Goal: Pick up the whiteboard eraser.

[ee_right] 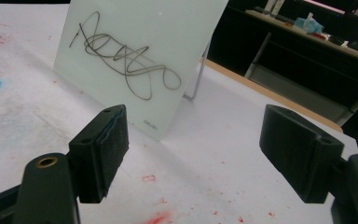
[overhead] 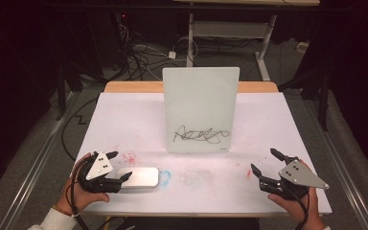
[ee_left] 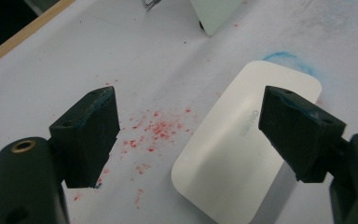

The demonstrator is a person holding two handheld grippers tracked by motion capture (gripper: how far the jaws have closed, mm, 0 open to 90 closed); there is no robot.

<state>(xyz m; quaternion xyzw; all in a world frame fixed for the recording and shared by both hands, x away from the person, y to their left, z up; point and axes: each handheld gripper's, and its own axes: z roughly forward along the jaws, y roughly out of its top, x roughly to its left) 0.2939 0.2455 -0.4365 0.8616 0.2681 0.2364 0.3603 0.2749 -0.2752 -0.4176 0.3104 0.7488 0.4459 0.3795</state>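
your left tool [overhead: 116,166] sits at the lower left of the high view with its jaws spread wide and nothing in them. one tip is at the near end of the white eraser block [overhead: 139,177], which lies flat on the table [overhead: 268,124] left of centre in the lower part of the frame. in the left gripper view the eraser block [ee_left: 242,144] lies partly between the jaws, not yet pinched. your right tool [overhead: 264,165] rests at the lower right, also wide open and empty, pointed toward the board. the upright whiteboard [overhead: 201,108] stands in the middle of the frame with its black scribble [overhead: 202,135] whole at the lower part. judging by that, no wiping shows; what's left is to close on the eraser, lift it and clear the scribble.
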